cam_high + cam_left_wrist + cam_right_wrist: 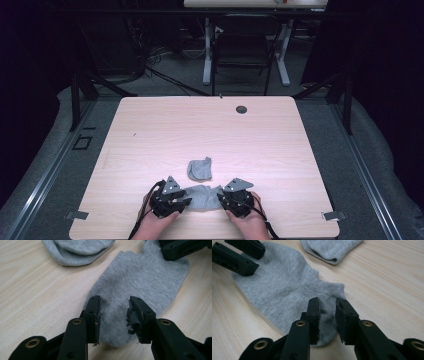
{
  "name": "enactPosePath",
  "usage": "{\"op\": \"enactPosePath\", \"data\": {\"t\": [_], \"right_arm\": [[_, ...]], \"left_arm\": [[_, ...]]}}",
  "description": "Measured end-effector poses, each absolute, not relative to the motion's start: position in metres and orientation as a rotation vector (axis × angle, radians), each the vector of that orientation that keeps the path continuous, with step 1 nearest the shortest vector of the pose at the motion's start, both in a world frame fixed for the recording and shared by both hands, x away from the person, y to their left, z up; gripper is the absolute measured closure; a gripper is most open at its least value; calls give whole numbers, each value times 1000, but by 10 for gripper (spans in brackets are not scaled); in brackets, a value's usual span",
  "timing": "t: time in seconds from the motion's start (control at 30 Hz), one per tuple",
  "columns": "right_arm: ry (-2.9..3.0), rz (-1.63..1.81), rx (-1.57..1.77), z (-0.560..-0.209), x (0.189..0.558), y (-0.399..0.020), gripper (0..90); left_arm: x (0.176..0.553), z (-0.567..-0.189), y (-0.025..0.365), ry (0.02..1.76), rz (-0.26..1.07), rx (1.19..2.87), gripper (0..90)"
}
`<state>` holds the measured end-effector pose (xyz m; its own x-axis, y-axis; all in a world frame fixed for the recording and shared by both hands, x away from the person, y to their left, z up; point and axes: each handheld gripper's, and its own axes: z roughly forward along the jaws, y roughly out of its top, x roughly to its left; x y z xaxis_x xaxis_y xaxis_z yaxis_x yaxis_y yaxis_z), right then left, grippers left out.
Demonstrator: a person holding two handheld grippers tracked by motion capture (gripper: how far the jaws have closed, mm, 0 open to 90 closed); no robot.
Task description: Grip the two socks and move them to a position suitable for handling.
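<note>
High view: I am holding my left tool and right tool at either end of a flat grey sock lying near the desk's front edge; a folded grey sock is lying just beyond it.

Left gripper view: my left tool's jaws are standing spread over one end of the flat sock.

Right gripper view: my right tool's jaws are standing parted, straddling the other end without pinching it.
</note>
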<state>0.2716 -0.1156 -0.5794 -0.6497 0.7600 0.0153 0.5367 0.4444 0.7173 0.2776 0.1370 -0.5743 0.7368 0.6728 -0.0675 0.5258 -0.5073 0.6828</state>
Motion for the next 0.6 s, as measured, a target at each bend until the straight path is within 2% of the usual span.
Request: {"op": "enactPosePath", "data": {"t": [0.4, 0.6], "right_arm": [[2399, 950, 1135, -576, 253, -121, 742], [2396, 978, 1149, -576, 252, -122, 715]], "left_arm": [[264, -572, 133, 893, 221, 2252, 611], [262, -570, 137, 881, 195, 2250, 589]]}}
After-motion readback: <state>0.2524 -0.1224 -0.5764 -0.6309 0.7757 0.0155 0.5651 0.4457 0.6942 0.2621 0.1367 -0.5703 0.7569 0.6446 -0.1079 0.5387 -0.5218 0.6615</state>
